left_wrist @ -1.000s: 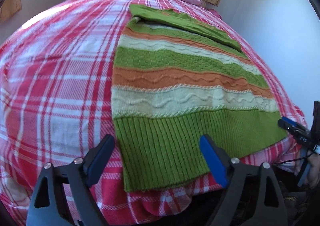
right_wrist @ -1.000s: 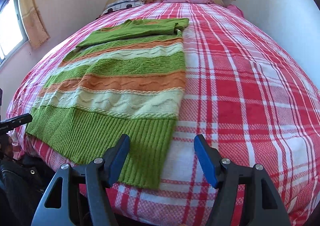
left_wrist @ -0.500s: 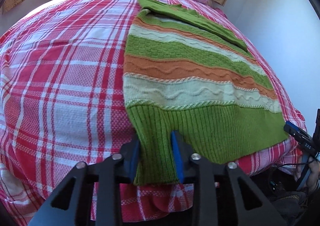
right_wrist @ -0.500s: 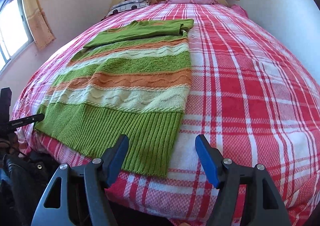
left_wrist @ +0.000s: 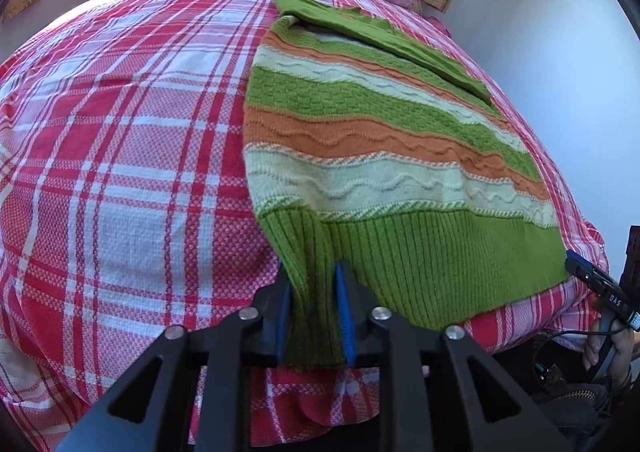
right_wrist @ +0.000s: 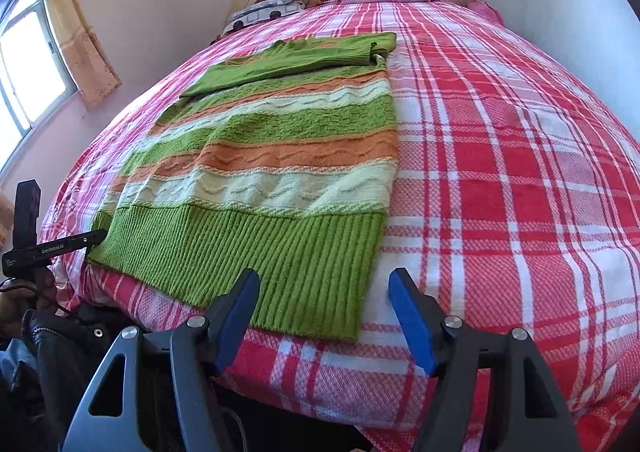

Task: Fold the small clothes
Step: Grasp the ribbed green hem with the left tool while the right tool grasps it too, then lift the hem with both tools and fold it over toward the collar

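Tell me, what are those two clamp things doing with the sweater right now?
Left tool clamped on the striped sweater's green hem corner. Right tool open, holding nothing, straddling the opposite hem corner. Sweater flat on the plaid bedspread. Nothing in the way.

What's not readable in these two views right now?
- Sweater corner inside the left gripper: left wrist view, jaws cover it.
- Sweater's underside and second sleeve: both views, hidden beneath it.
- Bed front edge: right wrist view, right gripper blocks it.
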The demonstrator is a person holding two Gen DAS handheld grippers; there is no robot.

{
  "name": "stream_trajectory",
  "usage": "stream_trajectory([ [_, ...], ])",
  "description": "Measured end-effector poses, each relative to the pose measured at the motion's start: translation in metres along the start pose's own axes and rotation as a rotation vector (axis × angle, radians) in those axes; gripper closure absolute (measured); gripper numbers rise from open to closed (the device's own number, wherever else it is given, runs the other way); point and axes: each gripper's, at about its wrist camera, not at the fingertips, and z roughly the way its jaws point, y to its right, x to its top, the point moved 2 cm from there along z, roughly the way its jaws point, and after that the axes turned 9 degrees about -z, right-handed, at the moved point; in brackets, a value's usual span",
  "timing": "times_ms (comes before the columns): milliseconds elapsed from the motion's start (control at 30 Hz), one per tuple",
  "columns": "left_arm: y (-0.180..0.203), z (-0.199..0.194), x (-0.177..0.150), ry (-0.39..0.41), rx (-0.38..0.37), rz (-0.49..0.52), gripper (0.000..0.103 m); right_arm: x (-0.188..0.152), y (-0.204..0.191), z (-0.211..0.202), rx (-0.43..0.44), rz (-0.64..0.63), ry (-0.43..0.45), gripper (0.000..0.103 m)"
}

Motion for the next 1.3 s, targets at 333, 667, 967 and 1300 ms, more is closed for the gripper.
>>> stream_trajectory([
  [333, 0.008, -0.020, 0.011, 0.055, -0.117, 0.028, 0.094, 0.002, 0.026, -0.013, 0.205, 0.155, 0.121, 0.096],
  [667, 0.007, -0.040, 0.036, 0.132, -0.227, -0.014, 0.094, 0.022, 0.045, -0.028, 0.340, 0.276, 0.246, 0.099],
  [967, 0.021, -0.053, 0.079, 0.226, -0.272, 0.001, 0.094, 0.076, 0.053, -0.049, 0.330, 0.224, 0.370, 0.099],
  [1300, 0.029, -0.048, 0.137, 0.299, -0.284, -0.013, 0.094, 0.144, 0.067, -0.044, 0.321, 0.199, 0.452, 0.099],
])
